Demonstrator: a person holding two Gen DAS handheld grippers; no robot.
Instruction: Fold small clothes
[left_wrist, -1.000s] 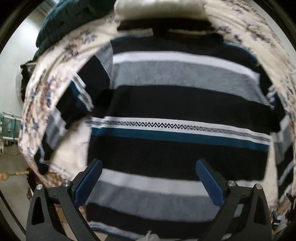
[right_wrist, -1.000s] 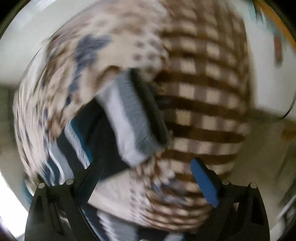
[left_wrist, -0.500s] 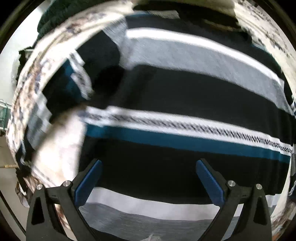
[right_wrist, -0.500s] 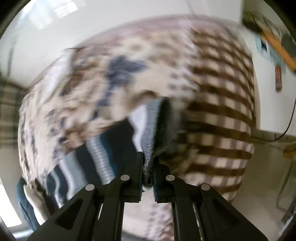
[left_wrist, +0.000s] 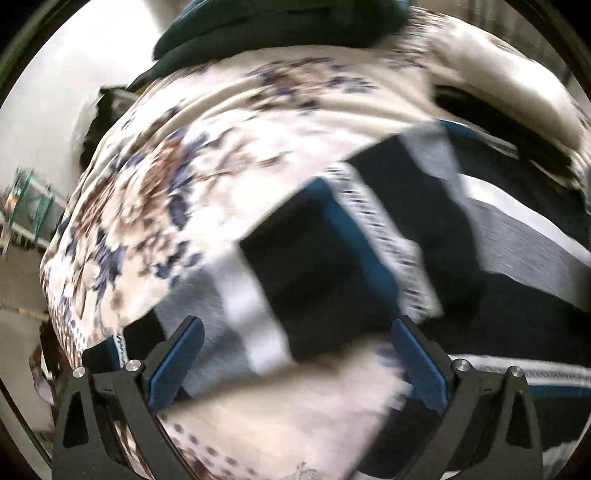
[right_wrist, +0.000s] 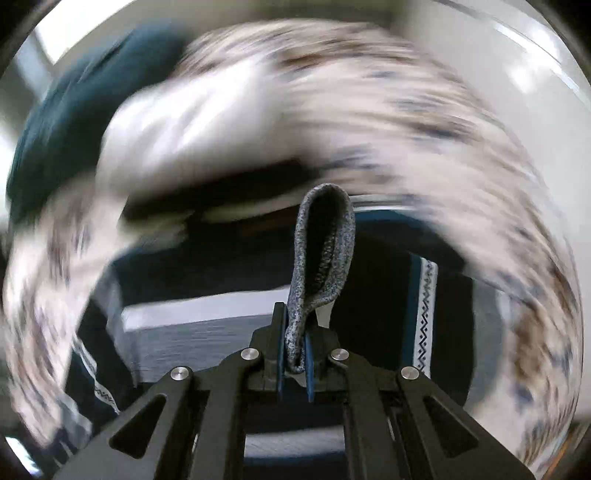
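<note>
My right gripper (right_wrist: 295, 354) has its jaws clamped on the grey cuff of the black, grey and teal striped knit sweater (left_wrist: 332, 266), which lies on a floral bedspread (left_wrist: 177, 177); my left gripper (left_wrist: 295, 354) hovers over a sleeve, jaws apart.

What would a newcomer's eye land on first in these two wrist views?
In the right wrist view, the right gripper is shut on a grey knit cuff that loops up at the centre. In the left wrist view, the left gripper hangs open over a sleeve of the striped sweater, which lies across a floral blanket.
</note>
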